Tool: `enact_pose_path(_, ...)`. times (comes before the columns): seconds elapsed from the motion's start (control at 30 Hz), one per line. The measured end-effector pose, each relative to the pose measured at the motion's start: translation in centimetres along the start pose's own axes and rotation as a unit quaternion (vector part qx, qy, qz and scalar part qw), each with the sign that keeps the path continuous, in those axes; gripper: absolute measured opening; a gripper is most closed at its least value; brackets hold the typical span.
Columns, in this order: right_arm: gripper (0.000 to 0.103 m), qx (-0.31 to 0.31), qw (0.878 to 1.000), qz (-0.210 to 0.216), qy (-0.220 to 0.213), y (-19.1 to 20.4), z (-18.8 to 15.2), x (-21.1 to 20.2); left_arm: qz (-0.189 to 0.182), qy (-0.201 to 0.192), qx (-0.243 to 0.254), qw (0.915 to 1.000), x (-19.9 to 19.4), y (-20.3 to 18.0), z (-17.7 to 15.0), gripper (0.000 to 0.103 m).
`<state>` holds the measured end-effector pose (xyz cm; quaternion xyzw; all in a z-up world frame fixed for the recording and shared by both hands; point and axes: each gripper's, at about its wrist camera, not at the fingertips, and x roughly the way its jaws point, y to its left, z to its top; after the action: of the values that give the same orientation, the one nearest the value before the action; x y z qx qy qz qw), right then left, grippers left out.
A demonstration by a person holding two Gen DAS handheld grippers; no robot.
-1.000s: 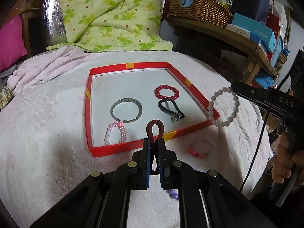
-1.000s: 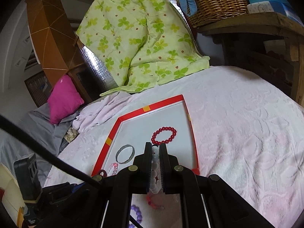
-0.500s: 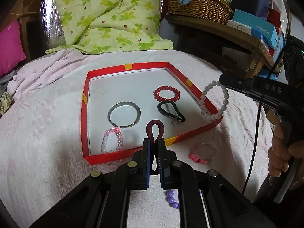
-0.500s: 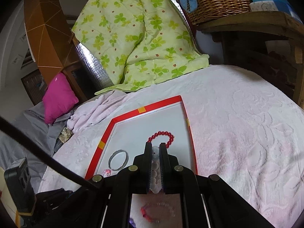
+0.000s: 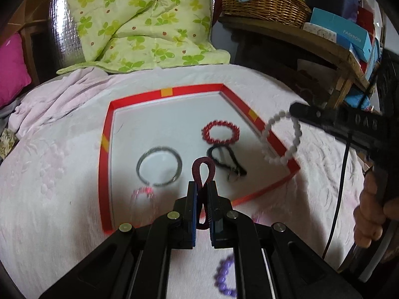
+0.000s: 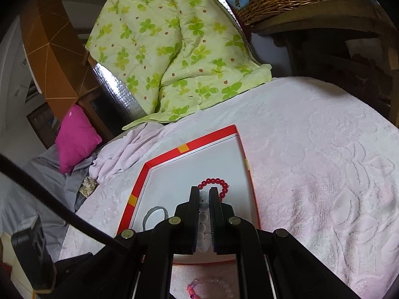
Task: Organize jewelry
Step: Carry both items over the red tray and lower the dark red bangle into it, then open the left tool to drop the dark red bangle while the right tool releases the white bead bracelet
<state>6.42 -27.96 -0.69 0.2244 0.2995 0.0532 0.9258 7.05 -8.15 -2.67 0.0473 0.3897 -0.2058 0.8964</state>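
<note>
The left gripper [image 5: 202, 194] is clamped on a dark red coiled band [image 5: 203, 168] above the red-rimmed tray [image 5: 104, 154]. The right gripper [image 6: 205, 199] pinches a white bead bracelet [image 5: 281, 137] over the tray's right rim. Four pieces lie inside: red bead bracelet [image 5: 220, 134], silver bangle [image 5: 159, 167], black cord [image 5: 225, 160], pink bracelet [image 5: 143, 194].

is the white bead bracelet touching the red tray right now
Cannot tell. In the left wrist view the white bead bracelet hangs from the right gripper, overlapping the red tray's rim without showing any contact.

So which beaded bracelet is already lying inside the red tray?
The red bead bracelet; the white bead bracelet hangs from the right gripper.
</note>
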Motion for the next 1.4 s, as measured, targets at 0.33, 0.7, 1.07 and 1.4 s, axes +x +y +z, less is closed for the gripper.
enact_pose_path(0.33,0.009,0.012,1.0,-0.007,0.019,-0.3,-0.4,1.1,-0.028,0.026,-0.017,0.9991,2.0,1.4,-0.5,0.008)
enact_pose_path(0.7,0.009,0.007,0.999,-0.017,0.031,0.7,-1.6,2.3,-0.035,0.033,-0.028,0.9985,2.2,1.8,-1.1,0.008)
enact_pose_path(1.07,0.009,0.029,0.999,0.004,0.038,1.0,-1.8,3.5,-0.042,0.035,-0.028,0.9981,2.9,1.8,-1.1,0.008)
enact_pose_path(1.4,0.009,0.036,0.997,-0.034,0.059,-0.7,-1.9,4.0,-0.043,0.035,-0.024,0.9982,3.2,1.5,-1.1,0.008)
